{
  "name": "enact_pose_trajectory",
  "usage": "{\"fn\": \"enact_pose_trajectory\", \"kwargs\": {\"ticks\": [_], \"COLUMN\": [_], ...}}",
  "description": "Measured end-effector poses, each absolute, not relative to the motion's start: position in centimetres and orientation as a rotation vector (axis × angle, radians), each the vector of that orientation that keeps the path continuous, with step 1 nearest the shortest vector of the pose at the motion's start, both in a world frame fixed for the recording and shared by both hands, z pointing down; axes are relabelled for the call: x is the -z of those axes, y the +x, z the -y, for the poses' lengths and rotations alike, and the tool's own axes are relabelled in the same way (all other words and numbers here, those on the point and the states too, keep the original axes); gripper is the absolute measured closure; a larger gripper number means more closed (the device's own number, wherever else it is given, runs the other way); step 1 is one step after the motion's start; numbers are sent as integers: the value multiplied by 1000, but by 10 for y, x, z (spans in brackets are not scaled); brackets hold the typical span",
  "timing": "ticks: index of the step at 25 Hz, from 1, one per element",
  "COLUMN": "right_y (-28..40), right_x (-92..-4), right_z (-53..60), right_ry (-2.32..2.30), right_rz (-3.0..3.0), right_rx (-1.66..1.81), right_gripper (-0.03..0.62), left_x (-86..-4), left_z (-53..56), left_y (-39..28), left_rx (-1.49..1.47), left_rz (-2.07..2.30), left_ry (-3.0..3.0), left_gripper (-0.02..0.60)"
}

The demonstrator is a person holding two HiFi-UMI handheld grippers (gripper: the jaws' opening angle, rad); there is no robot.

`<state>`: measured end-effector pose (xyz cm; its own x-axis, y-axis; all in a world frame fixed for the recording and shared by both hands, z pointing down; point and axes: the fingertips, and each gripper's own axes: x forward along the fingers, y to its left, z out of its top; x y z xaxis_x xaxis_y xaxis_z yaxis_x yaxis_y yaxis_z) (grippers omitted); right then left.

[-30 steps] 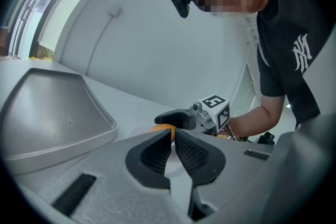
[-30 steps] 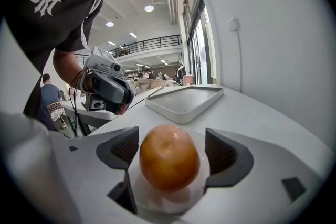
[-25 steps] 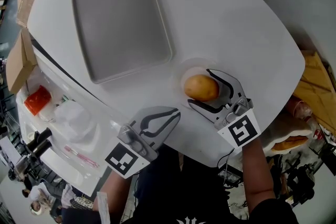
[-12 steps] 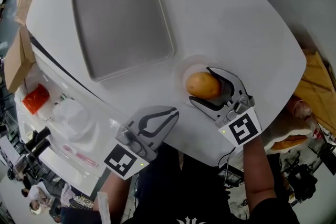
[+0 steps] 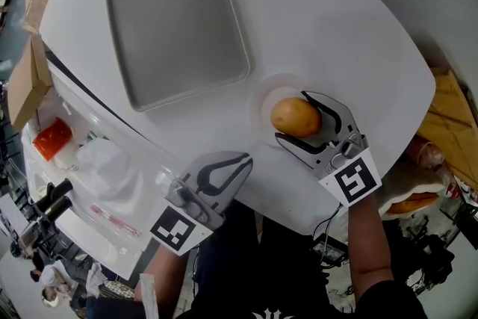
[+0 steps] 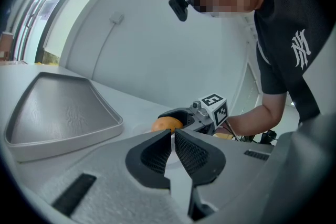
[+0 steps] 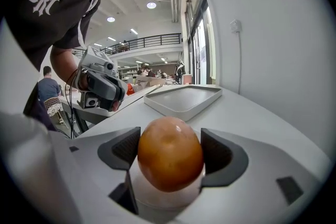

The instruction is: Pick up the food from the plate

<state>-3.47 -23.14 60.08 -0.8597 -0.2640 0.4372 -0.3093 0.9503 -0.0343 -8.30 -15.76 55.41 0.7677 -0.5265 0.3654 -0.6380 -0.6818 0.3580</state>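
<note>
The food (image 5: 296, 116) is a round orange-brown piece on a small white plate (image 5: 263, 102) on the white table. My right gripper (image 5: 289, 116) reaches in from the near right. Its jaws are shut on the food, one pad pressing each side. In the right gripper view the food (image 7: 170, 153) fills the space between the pads, and the plate (image 7: 163, 198) shows just beneath it. My left gripper (image 5: 246, 159) hovers at the table's near edge, left of the plate, shut and empty. The left gripper view shows its jaws (image 6: 172, 134) nearly touching, with the food (image 6: 167, 124) beyond them.
A large grey tray (image 5: 175, 19) lies on the table beyond the plate and to its left. The table's rounded edge (image 5: 246, 205) runs close by the grippers. A cardboard box (image 5: 26, 86) and a white cart holding a red item (image 5: 52, 142) stand at the left.
The right gripper's jaws have narrowed onto the food, and gripper and food sit slightly further right in view. The left gripper has barely moved.
</note>
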Motion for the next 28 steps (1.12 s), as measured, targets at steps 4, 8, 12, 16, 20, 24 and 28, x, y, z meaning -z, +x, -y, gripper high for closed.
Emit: {"fn": "enact_pose_trajectory", "kwargs": {"ticks": [4,8,12,16,20,24,28], "right_y": [-33,-28,-23,-15,0,19,36], "right_x": [-595,-578,-543,-496,-446,-390,-335], "right_z": [228,220,211,201,185,171,156], "right_ry": [439,469,513,591,657,700,714], "right_rz": [2661,2669,2722,2791,2858,2895,2909], "right_rx": [-138,-118,-143,-174,-236,-233,-182], "right_gripper": [241,241,241,241,241,241,241], "left_x": [-550,-538,-515,-487,-450,-405,-355], "left_z": [152,145,137,131,123,116,109], "left_y": [-82,-76,-71,-67,-57,-46,-29], "left_rx": [-311,-306,-291,-273,-260,-240,-230], "left_rz": [882,881,898,916,919,937,946], "left_ry": [2501,2520,2521,2537,2590,2620,2692], "left_gripper": [572,572,572,572,572,572,572]}}
